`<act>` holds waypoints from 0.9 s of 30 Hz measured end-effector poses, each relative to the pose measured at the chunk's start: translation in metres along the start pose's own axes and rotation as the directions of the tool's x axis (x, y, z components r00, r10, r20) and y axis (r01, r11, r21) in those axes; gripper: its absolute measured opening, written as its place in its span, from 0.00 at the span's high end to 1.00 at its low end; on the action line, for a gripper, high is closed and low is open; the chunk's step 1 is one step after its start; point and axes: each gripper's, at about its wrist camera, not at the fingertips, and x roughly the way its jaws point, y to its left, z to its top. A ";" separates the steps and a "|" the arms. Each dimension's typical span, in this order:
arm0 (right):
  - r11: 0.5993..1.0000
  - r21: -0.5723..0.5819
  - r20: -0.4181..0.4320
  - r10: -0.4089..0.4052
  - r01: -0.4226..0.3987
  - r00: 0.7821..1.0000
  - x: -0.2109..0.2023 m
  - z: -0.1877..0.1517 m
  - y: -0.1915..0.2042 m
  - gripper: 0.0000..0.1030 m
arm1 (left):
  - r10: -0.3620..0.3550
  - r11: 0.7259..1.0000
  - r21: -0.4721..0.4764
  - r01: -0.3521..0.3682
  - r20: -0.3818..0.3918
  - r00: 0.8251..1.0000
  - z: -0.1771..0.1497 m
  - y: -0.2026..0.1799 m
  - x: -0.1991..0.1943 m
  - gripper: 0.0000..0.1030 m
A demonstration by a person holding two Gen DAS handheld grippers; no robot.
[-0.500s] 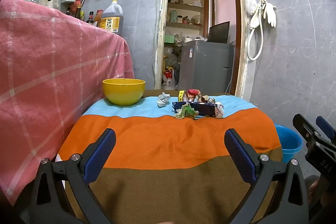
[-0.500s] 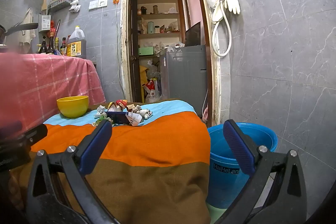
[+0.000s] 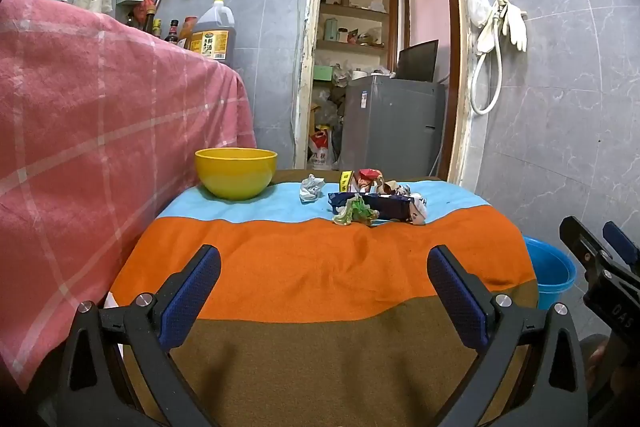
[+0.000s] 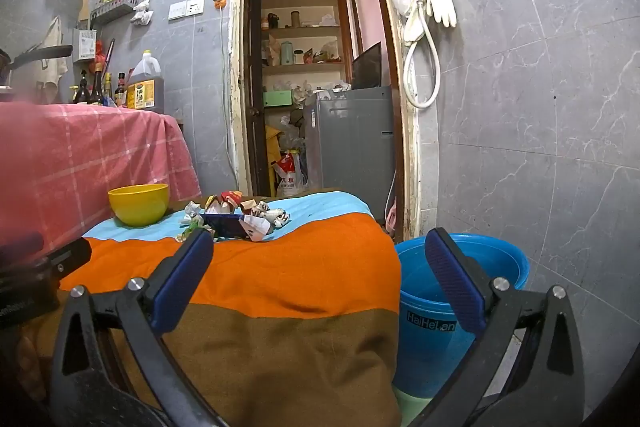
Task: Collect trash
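Observation:
A pile of crumpled wrappers and paper trash (image 3: 374, 201) lies on the blue stripe at the far end of the striped tablecloth (image 3: 320, 259); it also shows in the right wrist view (image 4: 236, 217). A blue bucket (image 4: 460, 291) stands on the floor to the right of the table, also visible in the left wrist view (image 3: 554, 275). My left gripper (image 3: 324, 291) is open and empty above the near end of the table. My right gripper (image 4: 320, 275) is open and empty near the table's right front edge, beside the bucket.
A yellow bowl (image 3: 236, 173) stands at the far left of the table. A counter draped in a pink checked cloth (image 3: 100, 131) rises on the left, with oil bottles (image 3: 212, 35) on it. A doorway with a grey fridge (image 3: 392, 123) lies behind.

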 end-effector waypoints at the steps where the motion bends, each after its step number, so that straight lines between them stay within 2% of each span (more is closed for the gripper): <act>1: 1.000 0.000 0.000 0.000 0.000 1.000 0.000 0.000 0.000 0.00 | 0.000 1.000 0.001 0.000 0.001 1.000 0.000 0.000 0.000 0.02; 27: 1.000 0.001 0.001 0.000 0.000 1.000 0.000 0.000 0.000 0.00 | 0.002 1.000 -0.005 -0.002 -0.003 1.000 0.000 0.001 0.000 0.02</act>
